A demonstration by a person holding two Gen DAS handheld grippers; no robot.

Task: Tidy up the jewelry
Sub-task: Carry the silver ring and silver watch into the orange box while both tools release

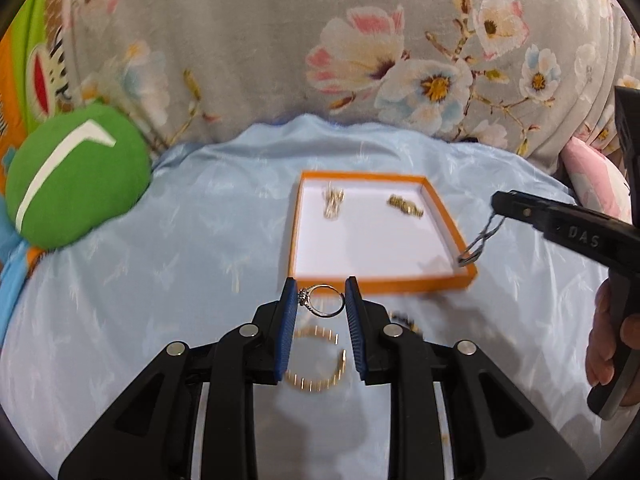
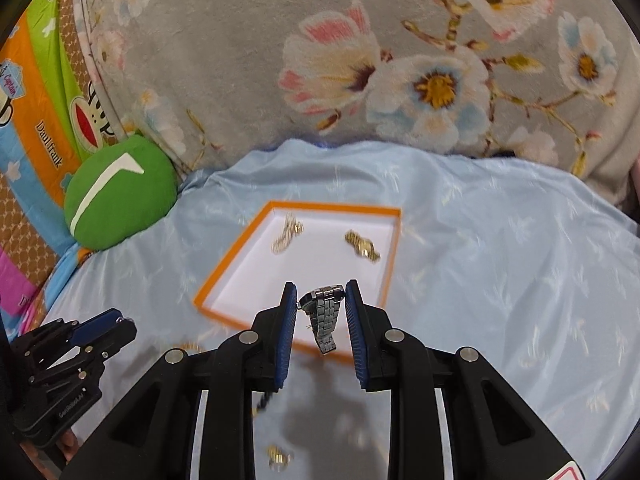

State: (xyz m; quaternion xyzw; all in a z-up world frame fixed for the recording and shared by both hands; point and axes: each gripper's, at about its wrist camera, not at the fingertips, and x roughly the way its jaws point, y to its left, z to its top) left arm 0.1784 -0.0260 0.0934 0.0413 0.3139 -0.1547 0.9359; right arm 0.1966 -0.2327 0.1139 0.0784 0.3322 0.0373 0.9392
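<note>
1. Silver ring with a small stone cluster point(image 1: 320, 300) sits pinched between the blue ribbed pads of the left gripper point(image 1: 321, 296), stone end against the left pad, band against the right; the jaws are closed on it, narrow.
2. Silver metal link watch point(image 2: 323, 316) is clamped by the right gripper point(image 2: 321, 298) at its case, between the pad tips, and its bracelet hangs down between the jaws.
3. Ahead of both sets of jaws lies a shallow square cardboard tray with orange rim and white floor point(image 1: 294, 236), resting on a pale blue satin cloth point(image 1: 180, 240).
4. Inside the tray, towards its far side, are a tangle of thin gold chain point(image 1: 333, 204) and a gold-coloured link watch point(image 1: 405, 205), apart from each other.
5. Below the left jaws, on the cloth, lies a gold bangle with small studs point(image 1: 318, 376) (blurred, partly hidden by the pads).
6. To the right of the left jaws, the right gripper point(image 1: 496, 204) shows from the side, the silver watch point(image 1: 478, 240) dangling over the tray's near right corner; a hand point(image 1: 612, 344) grips its handle.
7. Beneath the right jaws, a small gold item point(image 2: 280, 456) lies on the cloth, too blurred to tell.
8. Far to the left of both jaws is a round green cushion with a white stripe point(image 1: 76, 176); a grey floral blanket point(image 1: 280, 40) rises behind the cloth.
</note>
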